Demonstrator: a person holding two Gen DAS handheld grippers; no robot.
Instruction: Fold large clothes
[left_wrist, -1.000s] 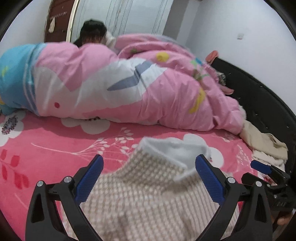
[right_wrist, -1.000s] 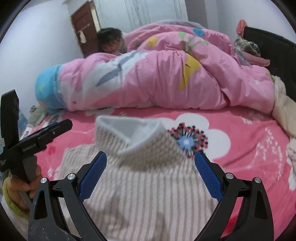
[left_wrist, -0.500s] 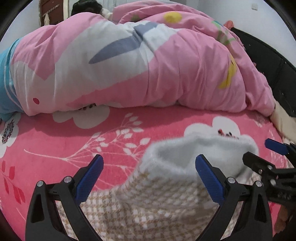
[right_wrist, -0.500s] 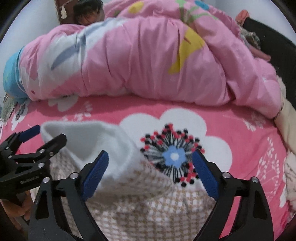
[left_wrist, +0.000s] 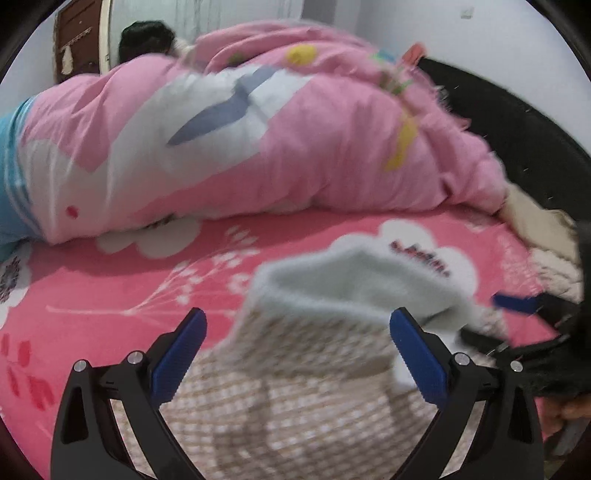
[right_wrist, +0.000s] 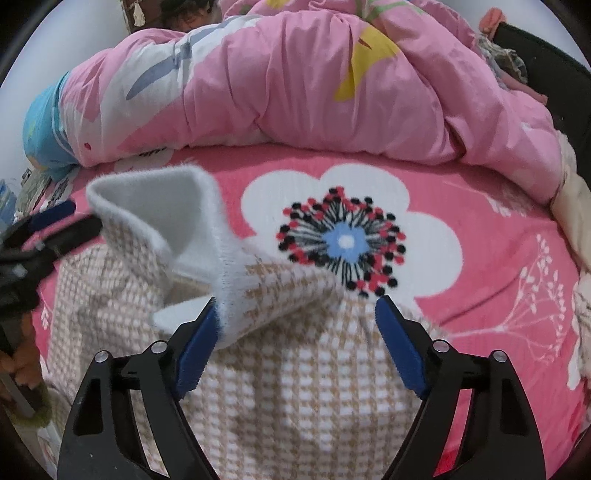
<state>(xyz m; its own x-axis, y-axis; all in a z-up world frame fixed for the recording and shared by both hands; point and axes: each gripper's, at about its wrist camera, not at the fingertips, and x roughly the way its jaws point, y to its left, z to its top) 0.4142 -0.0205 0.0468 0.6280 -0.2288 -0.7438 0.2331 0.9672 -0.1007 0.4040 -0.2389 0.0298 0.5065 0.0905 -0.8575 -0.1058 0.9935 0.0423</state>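
A beige-and-white houndstooth garment (left_wrist: 295, 387) with a fleecy white lining (left_wrist: 351, 280) lies on the pink flowered sheet (left_wrist: 110, 295). Its top edge stands up, folded back so the lining (right_wrist: 159, 199) shows. My left gripper (left_wrist: 297, 317) is open just above the cloth, its pads wide apart at either side of the raised edge. My right gripper (right_wrist: 297, 302) hangs over the garment (right_wrist: 295, 369) with its jaws closing. A fold of cloth lies between them and brushes the left pad, but it is not pinched. Each view catches the other gripper at its edge: right gripper (left_wrist: 517, 302), left gripper (right_wrist: 55, 218).
A bulky pink duvet (right_wrist: 295, 92) fills the far side of the bed, with a person's dark hair (left_wrist: 147, 37) behind it. A black bed frame (left_wrist: 535, 147) runs along the right, and cream clothes (left_wrist: 535, 229) are heaped beside it.
Both grippers have sunk toward the garment. Its top edge has flopped back, showing more white lining. The right jaws have narrowed; the left jaws keep their width.
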